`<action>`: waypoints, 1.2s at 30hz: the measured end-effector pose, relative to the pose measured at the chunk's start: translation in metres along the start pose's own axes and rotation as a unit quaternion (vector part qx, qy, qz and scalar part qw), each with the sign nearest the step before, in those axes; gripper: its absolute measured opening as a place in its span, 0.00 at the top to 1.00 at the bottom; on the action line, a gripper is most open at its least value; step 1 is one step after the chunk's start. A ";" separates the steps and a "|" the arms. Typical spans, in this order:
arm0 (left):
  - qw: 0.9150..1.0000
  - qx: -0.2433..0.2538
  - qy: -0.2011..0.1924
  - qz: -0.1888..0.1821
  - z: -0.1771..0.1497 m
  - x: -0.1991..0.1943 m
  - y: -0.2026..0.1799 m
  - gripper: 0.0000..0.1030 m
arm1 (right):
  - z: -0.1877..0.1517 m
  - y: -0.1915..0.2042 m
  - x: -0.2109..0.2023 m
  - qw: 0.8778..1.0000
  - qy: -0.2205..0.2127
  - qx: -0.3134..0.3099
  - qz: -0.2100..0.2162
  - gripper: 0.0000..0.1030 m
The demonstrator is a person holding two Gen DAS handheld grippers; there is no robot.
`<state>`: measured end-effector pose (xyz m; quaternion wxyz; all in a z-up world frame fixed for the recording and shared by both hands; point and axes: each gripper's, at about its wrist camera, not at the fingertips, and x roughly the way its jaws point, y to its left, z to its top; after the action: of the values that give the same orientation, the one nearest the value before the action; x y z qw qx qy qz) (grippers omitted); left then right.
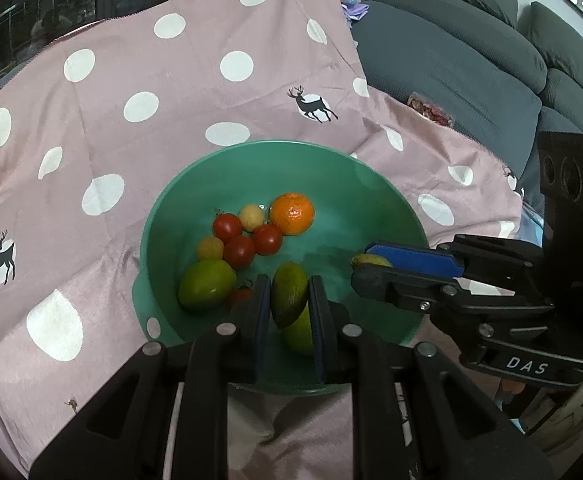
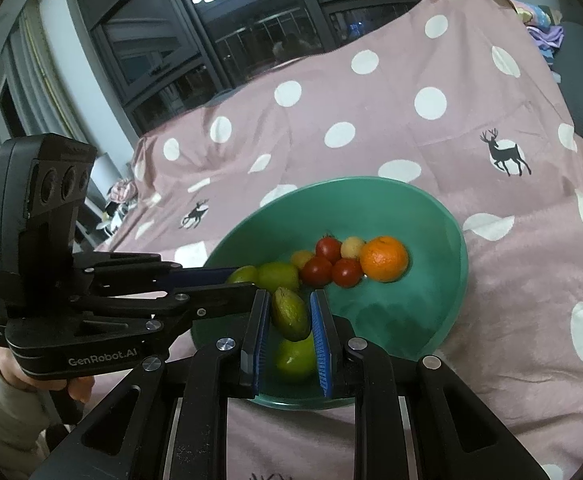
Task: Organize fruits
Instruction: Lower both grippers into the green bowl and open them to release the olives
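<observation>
Green fruit (image 1: 299,336) half behind tongs (image 1: 290,300)

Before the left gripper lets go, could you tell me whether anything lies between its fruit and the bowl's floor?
Yes. The left gripper holds a dark green fruit over the green bowl, and a lighter green fruit shows just beneath it in the left wrist view. Bare bowl floor shows further in, beside the orange.
</observation>
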<state>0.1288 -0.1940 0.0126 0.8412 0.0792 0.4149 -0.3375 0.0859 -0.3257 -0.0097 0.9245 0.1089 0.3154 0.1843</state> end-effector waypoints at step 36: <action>0.998 0.023 0.044 0.034 0.005 0.026 -0.003 0.82 | 0.004 -0.006 0.015 0.998 0.040 -0.024 -0.029 0.78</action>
<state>0.1412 -0.2110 -0.0032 0.8311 0.1269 0.4409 -0.3142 0.1011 -0.3248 -0.0165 0.9183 0.0700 0.3510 0.1690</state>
